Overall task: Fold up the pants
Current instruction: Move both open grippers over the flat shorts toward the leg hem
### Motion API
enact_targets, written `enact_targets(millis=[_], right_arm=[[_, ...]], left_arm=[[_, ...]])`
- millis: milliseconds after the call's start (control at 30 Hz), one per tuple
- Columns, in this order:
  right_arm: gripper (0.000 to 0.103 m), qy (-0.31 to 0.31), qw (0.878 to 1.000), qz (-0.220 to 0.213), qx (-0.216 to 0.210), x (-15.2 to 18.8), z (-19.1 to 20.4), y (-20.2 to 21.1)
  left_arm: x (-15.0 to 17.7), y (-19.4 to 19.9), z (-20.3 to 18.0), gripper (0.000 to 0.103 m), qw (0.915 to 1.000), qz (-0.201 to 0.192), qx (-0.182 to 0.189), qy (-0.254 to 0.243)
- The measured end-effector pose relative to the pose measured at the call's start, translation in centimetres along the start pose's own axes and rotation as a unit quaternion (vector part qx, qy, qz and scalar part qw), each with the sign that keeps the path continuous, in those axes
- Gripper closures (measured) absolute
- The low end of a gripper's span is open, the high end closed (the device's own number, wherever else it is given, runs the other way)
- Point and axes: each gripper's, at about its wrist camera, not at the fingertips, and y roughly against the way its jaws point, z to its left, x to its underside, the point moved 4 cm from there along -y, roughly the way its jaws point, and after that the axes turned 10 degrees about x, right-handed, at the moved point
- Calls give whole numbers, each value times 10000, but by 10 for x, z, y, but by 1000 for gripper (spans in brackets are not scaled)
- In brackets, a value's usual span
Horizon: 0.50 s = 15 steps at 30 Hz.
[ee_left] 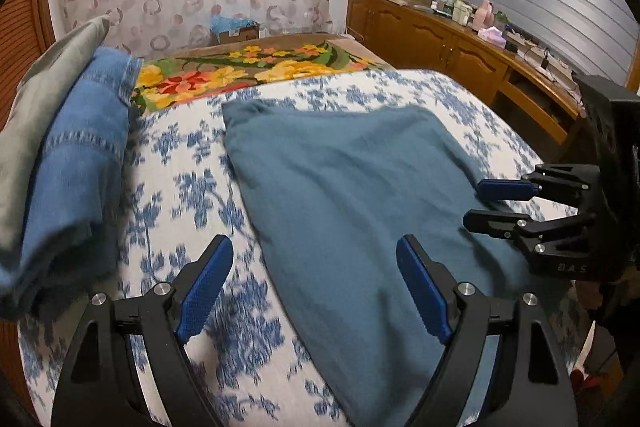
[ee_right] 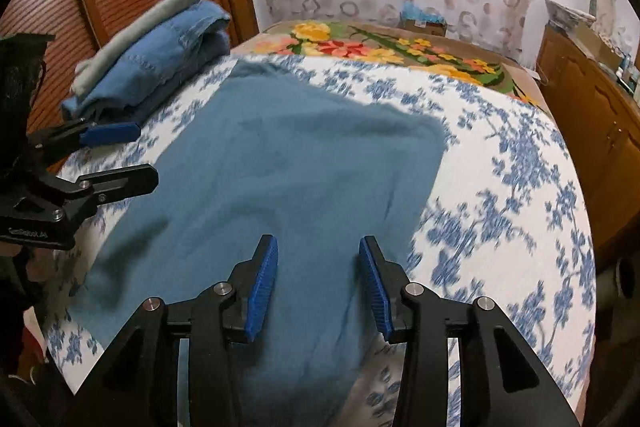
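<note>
Both grippers hover with jaws spread wide and nothing between them: the left gripper (ee_left: pixel 314 287) at the bottom of its frame, the right gripper (ee_right: pixel 318 287) likewise. Teal pants (ee_right: pixel 288 179) lie flat mid-frame on the blue-flowered bedspread (ee_right: pixel 500 195). Folded jeans (ee_left: pixel 80 163) and a grey garment (ee_left: pixel 44 95) are stacked at upper left.

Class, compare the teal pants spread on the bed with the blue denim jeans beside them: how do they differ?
The teal soft-knit pants lie spread flat mid-bed; the blue denim jeans sit folded in a stack at its edge. The pants are plain and seamless-looking; the jeans show stitched seams. A grey folded garment lies against the jeans, nothing against the pants. Both rest on the floral bedspread.
</note>
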Motion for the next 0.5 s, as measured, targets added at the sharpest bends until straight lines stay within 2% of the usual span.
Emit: enact_targets(millis=[200,500], right_arm=[[56,50,9998,-7,186,3,7,0],[39,358,9984,-190,394,10,23,-3]], left_arm=[[20,6,3,19,9998,66,-81,146],[36,16,1,19,9997,42,-119,216]])
